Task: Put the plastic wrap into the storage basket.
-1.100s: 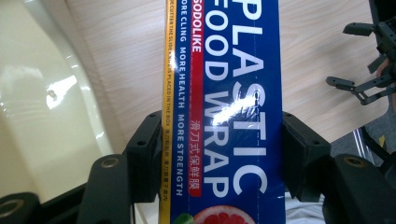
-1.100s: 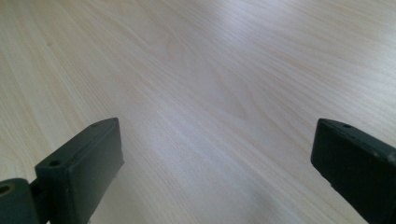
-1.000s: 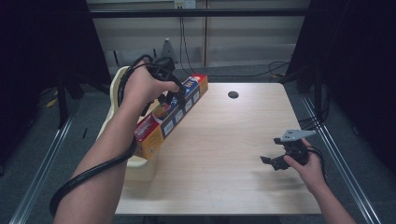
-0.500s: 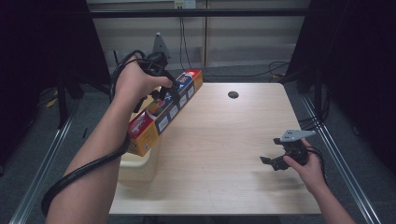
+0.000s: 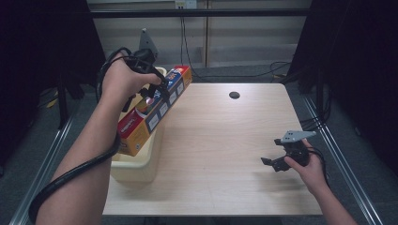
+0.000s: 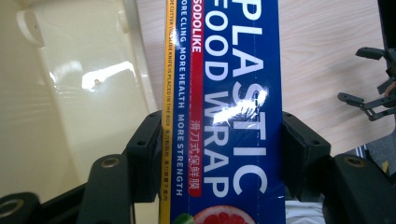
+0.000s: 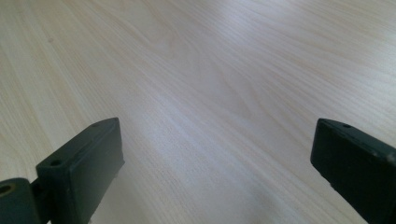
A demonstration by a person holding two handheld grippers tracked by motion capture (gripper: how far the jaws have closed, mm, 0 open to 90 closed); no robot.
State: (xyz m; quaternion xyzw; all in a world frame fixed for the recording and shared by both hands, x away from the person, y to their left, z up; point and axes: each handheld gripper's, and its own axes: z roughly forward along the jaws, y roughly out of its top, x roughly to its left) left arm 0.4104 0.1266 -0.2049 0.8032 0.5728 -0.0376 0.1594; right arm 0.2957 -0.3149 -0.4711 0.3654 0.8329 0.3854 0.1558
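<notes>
Jaws of the left gripper (image 6: 219, 140) clamped on the long sides of the wrap box (image 6: 224, 93), pads pressed flat on both edges; right gripper (image 7: 215, 158) jaws spread wide, nothing between them, bare wood surface (image 7: 210, 70) underneath. Left gripper view reads the box print, "PLASTIC FOOD WRAP", blue face with a yellow side strip, and shows the cream bin (image 6: 70, 93) interior directly beside the box, plus the right gripper (image 6: 373, 93) far off at the edge. High view gives the layout instead: box (image 5: 155, 110) is held up off the surface (image 5: 225, 150), tilted, near end low over the bin (image 5: 136, 164) at the left edge, far end pointing up and away toward the back. Left hand (image 5: 122, 79) raised over the bin, forearm angled in from bottom left, cable looped under it. Right hand (image 5: 305, 161) low at the right side of the surface, gripper (image 5: 277, 161) pointing left, grey plate on top.
</notes>
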